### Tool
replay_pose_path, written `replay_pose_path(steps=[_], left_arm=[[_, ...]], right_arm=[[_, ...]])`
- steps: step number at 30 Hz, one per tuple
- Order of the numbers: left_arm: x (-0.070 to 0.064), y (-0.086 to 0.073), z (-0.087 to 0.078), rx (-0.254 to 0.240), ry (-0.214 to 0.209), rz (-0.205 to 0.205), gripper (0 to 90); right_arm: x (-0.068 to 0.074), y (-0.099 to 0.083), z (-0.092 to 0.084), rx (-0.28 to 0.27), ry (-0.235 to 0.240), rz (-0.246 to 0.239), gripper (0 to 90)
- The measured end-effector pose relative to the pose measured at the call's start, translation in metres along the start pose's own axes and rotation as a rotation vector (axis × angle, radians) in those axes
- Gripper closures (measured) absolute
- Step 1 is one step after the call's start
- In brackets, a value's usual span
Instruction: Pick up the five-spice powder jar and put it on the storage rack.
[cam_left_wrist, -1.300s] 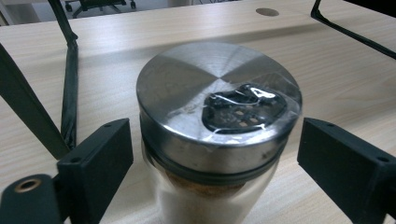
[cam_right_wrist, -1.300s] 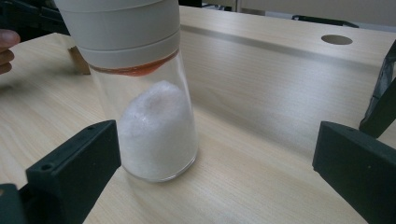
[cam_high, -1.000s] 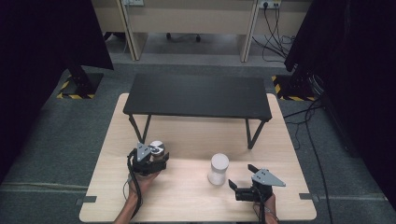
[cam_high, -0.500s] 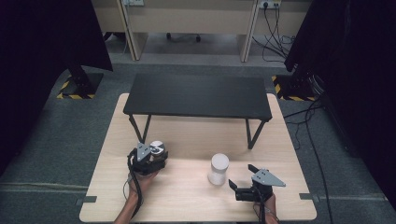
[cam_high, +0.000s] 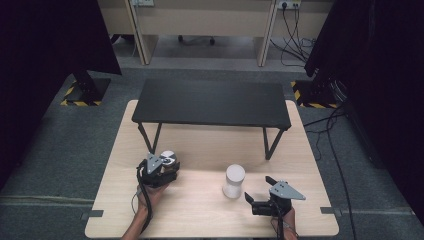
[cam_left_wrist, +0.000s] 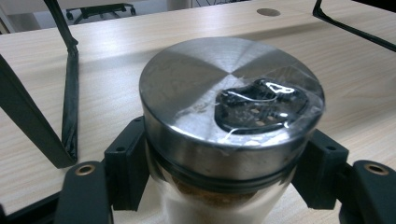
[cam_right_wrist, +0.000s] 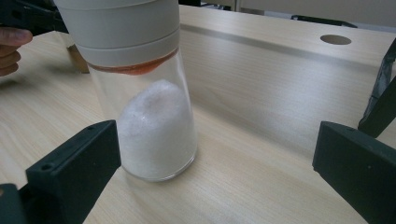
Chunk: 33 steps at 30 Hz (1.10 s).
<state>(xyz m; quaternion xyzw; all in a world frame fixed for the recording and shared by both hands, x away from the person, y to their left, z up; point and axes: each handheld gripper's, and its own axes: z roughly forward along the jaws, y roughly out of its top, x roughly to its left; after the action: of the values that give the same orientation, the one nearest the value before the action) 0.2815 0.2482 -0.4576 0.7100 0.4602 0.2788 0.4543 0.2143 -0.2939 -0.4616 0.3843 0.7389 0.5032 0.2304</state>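
Note:
A glass shaker with a steel lid (cam_left_wrist: 229, 102) stands on the wooden table (cam_high: 200, 215), and my left gripper (cam_left_wrist: 224, 186) is shut on it just below the lid. From the high view that shaker (cam_high: 168, 156) and left gripper (cam_high: 159, 172) are at the table's left front. A glass jar with a white cap and white powder (cam_right_wrist: 154, 126) stands upright ahead of my right gripper (cam_right_wrist: 215, 172), nearer its left jaw and untouched. The right gripper (cam_high: 257, 192) is open, just right of that jar (cam_high: 234, 181).
A low black shelf table (cam_high: 212, 102) on thin legs spans the back half of the wooden table; one leg (cam_left_wrist: 70, 88) is close to the left of the shaker. A hand (cam_right_wrist: 11, 46) is visible beyond the white-capped jar.

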Motion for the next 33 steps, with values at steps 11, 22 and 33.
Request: replay_pose_path(steps=[11,22,33], left_arm=[[0.000,0.007,-0.004,-0.003,-0.016,0.002,30.6],[0.000,0.030,-0.014,-0.008,-0.035,0.008,30.6],[0.002,0.058,-0.024,-0.004,-0.086,0.018,30.6]], right_arm=[[0.000,0.000,0.000,-0.007,0.003,0.001,0.8],[0.000,-0.001,-0.001,-0.010,0.003,0.003,0.8],[0.000,0.000,-0.001,-0.011,0.003,0.001,0.8]])
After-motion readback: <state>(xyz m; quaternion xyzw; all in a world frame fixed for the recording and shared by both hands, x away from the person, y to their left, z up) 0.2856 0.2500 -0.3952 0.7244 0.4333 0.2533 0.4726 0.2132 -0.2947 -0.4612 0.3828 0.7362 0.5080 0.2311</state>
